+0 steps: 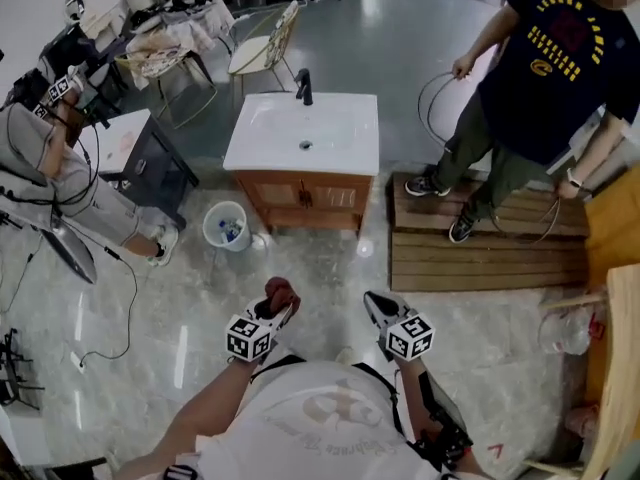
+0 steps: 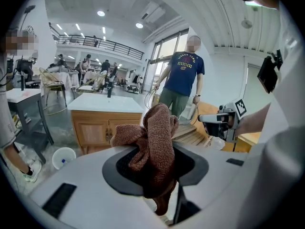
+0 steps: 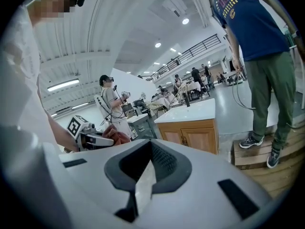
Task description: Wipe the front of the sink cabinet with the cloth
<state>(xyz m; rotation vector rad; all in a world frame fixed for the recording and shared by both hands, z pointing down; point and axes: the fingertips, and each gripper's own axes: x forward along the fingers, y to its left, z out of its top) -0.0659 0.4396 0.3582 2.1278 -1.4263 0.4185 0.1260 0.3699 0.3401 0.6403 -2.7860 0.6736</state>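
Step in hand, by my judgement: approach, with the wiping not yet begun. The sink cabinet [image 1: 305, 196] stands well apart from both tongs, its wooden front facing me. To do it well I should close in and get low. The wad needs spreading so that a flat face, not a knot, meets the doors. Strokes should overlap, with light pressure round the dark pulls [image 2: 108, 133]. Left gripper [image 1: 283, 308]: clamped on the cloth [image 2: 157, 137], so a firm hold must be kept. Right gripper [image 3: 151, 149]: jaws together, nothing between them, free to help flatten the wad. Cloth, one piece: reddish-brown looped terry, bunched, standing above the left jaws with a tail hanging below. It looks dry and soft, though dampness cannot be told.
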